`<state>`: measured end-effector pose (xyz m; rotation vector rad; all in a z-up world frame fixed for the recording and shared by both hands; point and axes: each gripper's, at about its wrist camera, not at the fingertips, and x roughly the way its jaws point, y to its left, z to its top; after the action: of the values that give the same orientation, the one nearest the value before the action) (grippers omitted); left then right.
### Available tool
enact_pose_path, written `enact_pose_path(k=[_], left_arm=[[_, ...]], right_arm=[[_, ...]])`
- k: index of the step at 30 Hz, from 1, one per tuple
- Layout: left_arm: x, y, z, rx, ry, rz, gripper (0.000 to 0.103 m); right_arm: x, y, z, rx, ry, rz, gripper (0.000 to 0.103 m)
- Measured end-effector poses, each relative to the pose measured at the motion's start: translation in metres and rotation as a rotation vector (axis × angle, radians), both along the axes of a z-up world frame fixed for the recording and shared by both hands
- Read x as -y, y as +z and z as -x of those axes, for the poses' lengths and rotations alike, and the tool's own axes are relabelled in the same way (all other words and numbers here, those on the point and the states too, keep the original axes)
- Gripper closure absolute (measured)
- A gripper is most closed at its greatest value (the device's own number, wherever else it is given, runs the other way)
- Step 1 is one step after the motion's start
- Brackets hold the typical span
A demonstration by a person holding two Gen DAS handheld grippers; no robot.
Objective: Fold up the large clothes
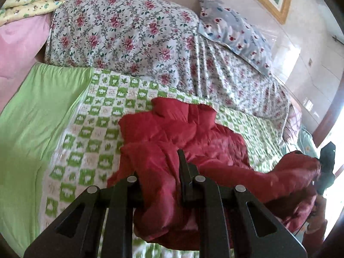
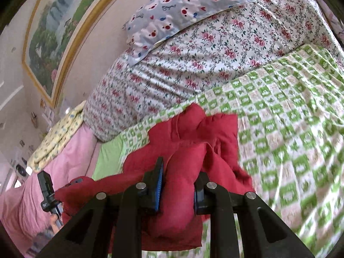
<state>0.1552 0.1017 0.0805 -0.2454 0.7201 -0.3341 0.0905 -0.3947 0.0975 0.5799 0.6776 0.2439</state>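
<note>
A puffy red quilted jacket [image 1: 182,133] lies crumpled on a bed, on top of a green-and-white checked bedspread [image 1: 90,129], with part of it lifted off the bedspread by both tools.

The left hand-held gripper [image 1: 163,185] pinches a thick fold of the red fabric; only 1 of its fingers [image 1: 185,172] shows clearly, the other is buried under the cloth. From this fold the jacket stretches away to the right edge of the left wrist view, where the other black tool [image 1: 327,163] is bunched up in the material.

The right hand-held gripper [image 2: 178,189] clamps a padded bulge of the same jacket [image 2: 189,150] between its 2 blue-faced pads [image 2: 159,185], the jaws narrowed onto the cloth. At the lower left of the right wrist view the left tool [image 2: 48,191] appears with red fabric gathered next to it.

Behind the jacket a large bundle of white bedding printed with pink roses [image 1: 120,30] is heaped on the bed. A grey-blue pillow with a bear pattern [image 1: 234,30] rests on its far end. A plain light-green sheet [image 1: 40,111] borders the bedspread, with pink bedding [image 1: 19,49] and a folded yellow patterned quilt [image 1: 32,0] beyond. A gold-framed landscape painting [image 2: 58,36] hangs on the wall.
</note>
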Motion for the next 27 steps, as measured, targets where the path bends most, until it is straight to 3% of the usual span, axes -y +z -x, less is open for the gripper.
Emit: enact_pose_path(k=[12,27], left_arm=[[0.015,-0.016,-0.102,-0.085,0.031,-0.016,0.086],[0.026,-0.085,-0.212,-0.229,0.097,0.01,0.083]], right_arm=[[0.019,-0.032,-0.1,-0.064,-0.109,-0.061,0.083],[0.034,-0.105,-0.195,-0.174,-0.225,-0.067,0.082]])
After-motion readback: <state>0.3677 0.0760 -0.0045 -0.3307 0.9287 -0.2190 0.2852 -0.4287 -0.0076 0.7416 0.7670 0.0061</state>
